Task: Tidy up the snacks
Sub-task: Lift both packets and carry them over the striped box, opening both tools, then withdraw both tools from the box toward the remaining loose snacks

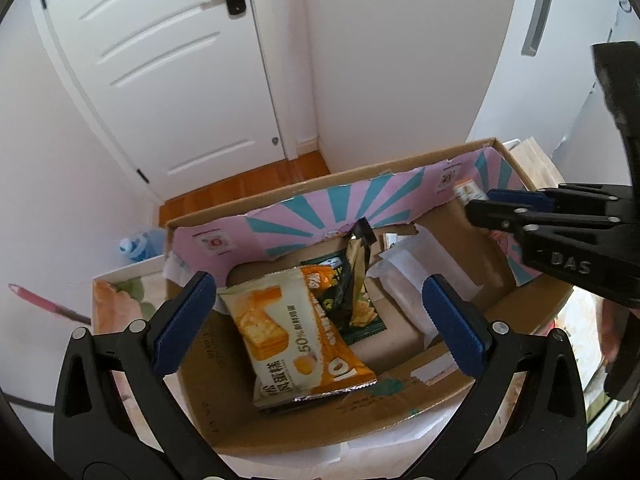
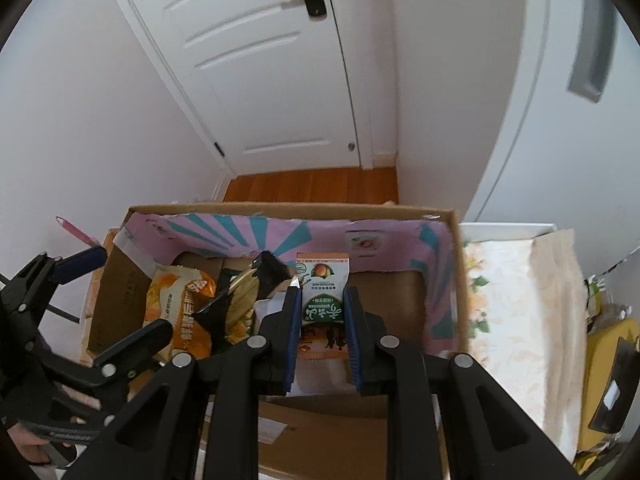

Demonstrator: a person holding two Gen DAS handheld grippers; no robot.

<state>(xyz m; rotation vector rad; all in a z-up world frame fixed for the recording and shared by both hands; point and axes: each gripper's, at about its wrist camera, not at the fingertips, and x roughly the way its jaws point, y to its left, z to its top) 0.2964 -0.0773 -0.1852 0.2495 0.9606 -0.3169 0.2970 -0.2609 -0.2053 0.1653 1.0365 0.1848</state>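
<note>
A cardboard box [image 1: 420,400] with pink and teal lining holds several snack packs. In the left wrist view an orange and white cake pack [image 1: 280,332] lies in its left part, with a green pack [image 1: 360,312] and a black and gold pack [image 1: 356,264] behind it. My left gripper [image 1: 320,320] is open and empty, hovering above the cake pack. My right gripper [image 2: 321,312] is shut on an orange and green snack pack [image 2: 322,280] and holds it over the box's right part [image 2: 400,292]. It also shows in the left wrist view [image 1: 480,204].
The box [image 2: 458,264] stands on a floral cloth [image 2: 512,280]. A white door [image 2: 272,80] and wooden floor [image 2: 312,186] lie beyond. A pink-handled tool [image 1: 44,304] and a blue bottle [image 1: 140,246] are at the left. Yellow items [image 2: 604,360] sit at the far right.
</note>
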